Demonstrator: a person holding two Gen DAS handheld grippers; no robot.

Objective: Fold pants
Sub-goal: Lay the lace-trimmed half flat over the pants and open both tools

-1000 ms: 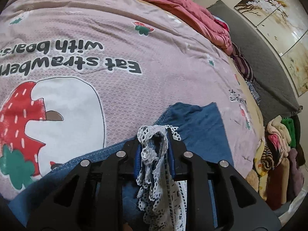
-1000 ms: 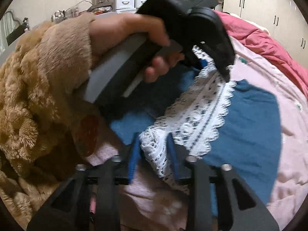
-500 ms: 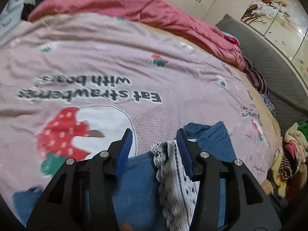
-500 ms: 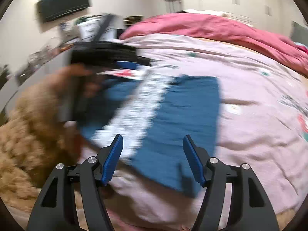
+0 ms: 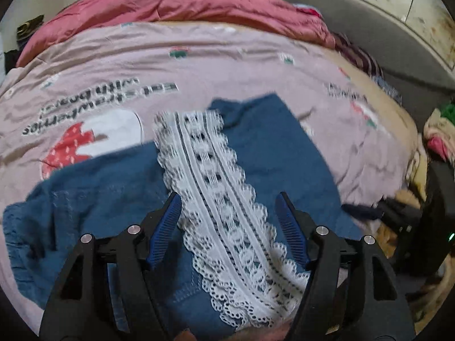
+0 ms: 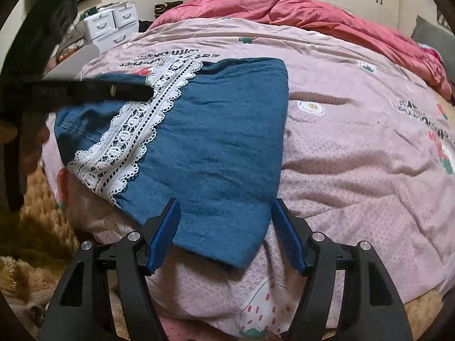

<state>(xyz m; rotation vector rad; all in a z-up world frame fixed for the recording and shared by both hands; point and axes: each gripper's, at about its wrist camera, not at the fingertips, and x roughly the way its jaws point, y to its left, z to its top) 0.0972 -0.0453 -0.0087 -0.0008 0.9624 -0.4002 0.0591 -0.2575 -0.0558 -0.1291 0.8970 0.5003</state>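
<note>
Left wrist view: the left gripper (image 5: 229, 227) gapes wide and empty over the lace band (image 5: 210, 187) of the blue pants (image 5: 284, 153), which lie on the pink bedspread (image 5: 227, 56).

Right wrist view: the right gripper (image 6: 224, 233) is spread wide, holding nothing, at the pants' near edge.

Left tool (image 5: 228, 221), right tool (image 6: 224, 227): black frames, blue ribbed pads, silver screws.

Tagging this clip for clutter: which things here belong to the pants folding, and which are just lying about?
Part of the job: blue pants with lace trim, left gripper, right gripper, both open.

Lying about: pink bedspread, red quilt, white drawers, heap of clothes.
</note>
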